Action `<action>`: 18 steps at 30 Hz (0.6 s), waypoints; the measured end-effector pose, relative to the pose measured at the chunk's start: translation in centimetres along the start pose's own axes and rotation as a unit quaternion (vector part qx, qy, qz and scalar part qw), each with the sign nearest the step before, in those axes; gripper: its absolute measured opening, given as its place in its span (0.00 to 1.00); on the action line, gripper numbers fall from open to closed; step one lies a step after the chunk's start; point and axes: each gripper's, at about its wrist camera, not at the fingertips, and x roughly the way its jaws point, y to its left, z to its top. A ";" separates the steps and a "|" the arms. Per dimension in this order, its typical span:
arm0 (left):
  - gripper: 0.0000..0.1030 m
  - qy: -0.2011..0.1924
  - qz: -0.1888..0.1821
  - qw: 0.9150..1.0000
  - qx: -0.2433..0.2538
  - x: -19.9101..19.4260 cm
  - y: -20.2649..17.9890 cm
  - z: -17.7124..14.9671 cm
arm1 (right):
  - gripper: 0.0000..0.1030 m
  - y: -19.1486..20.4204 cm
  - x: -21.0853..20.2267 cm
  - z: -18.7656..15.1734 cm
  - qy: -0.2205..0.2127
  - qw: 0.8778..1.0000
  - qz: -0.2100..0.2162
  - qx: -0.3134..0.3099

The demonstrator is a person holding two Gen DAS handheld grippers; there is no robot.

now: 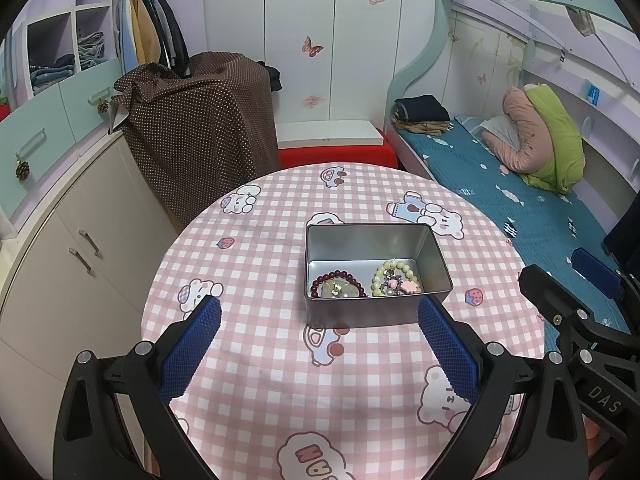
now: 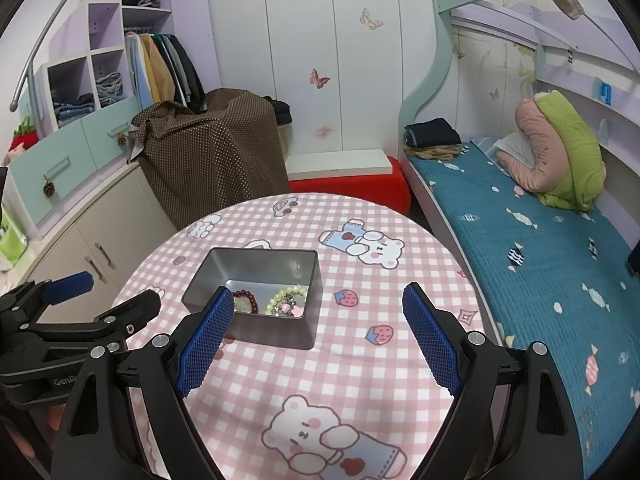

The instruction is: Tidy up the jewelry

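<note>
A grey metal tin (image 1: 376,312) stands on the round table (image 1: 260,272) with a pink checked cloth. Inside lie a dark red bead bracelet (image 1: 338,278) around a green stone, and a pale green bead bracelet (image 1: 396,276) with pink charms. My left gripper (image 1: 320,312) is open and empty, just in front of the tin. My right gripper (image 2: 318,300) is open and empty, right of the tin (image 2: 272,330). Both bracelets show in the right wrist view, red (image 2: 248,294) and pale green (image 2: 286,294). The right gripper's body also shows in the left wrist view (image 1: 560,304).
A bed with a teal cover (image 2: 540,260) runs along the right. A brown dotted cloth (image 1: 200,128) covers furniture behind the table. Cabinets (image 1: 72,264) stand at the left. A red box (image 2: 352,184) sits beyond the table's far edge.
</note>
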 end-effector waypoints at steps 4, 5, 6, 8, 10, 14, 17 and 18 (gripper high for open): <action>0.93 0.001 0.000 1.000 0.000 0.1 0.0 0.0 | 0.81 0.0 0.0 0.0 0.000 1.000 0.000 0.000; 0.93 0.001 0.000 1.000 -0.001 0.1 0.0 0.0 | 0.81 0.0 0.0 0.0 0.000 1.000 0.000 0.000; 0.93 0.001 0.000 1.000 -0.001 0.0 0.0 0.0 | 0.81 0.0 0.0 0.0 0.000 1.000 0.000 0.001; 0.93 0.000 0.001 1.000 0.000 0.0 0.0 0.0 | 0.81 0.0 -0.1 0.0 0.000 1.000 0.000 0.001; 0.93 0.000 0.001 1.000 0.000 0.0 0.0 0.0 | 0.81 0.1 -0.2 0.0 -0.001 1.000 0.000 0.000; 0.93 0.001 0.000 1.000 -0.001 0.0 0.0 0.0 | 0.81 0.0 -0.3 0.1 -0.001 1.000 0.000 0.001; 0.93 0.002 -0.002 1.000 -0.004 -0.1 0.0 0.0 | 0.81 0.0 -0.3 0.1 -0.001 1.000 0.000 0.000; 0.93 0.002 -0.002 1.000 -0.004 -0.3 0.0 0.0 | 0.81 0.0 -0.3 0.1 -0.001 1.000 0.000 0.000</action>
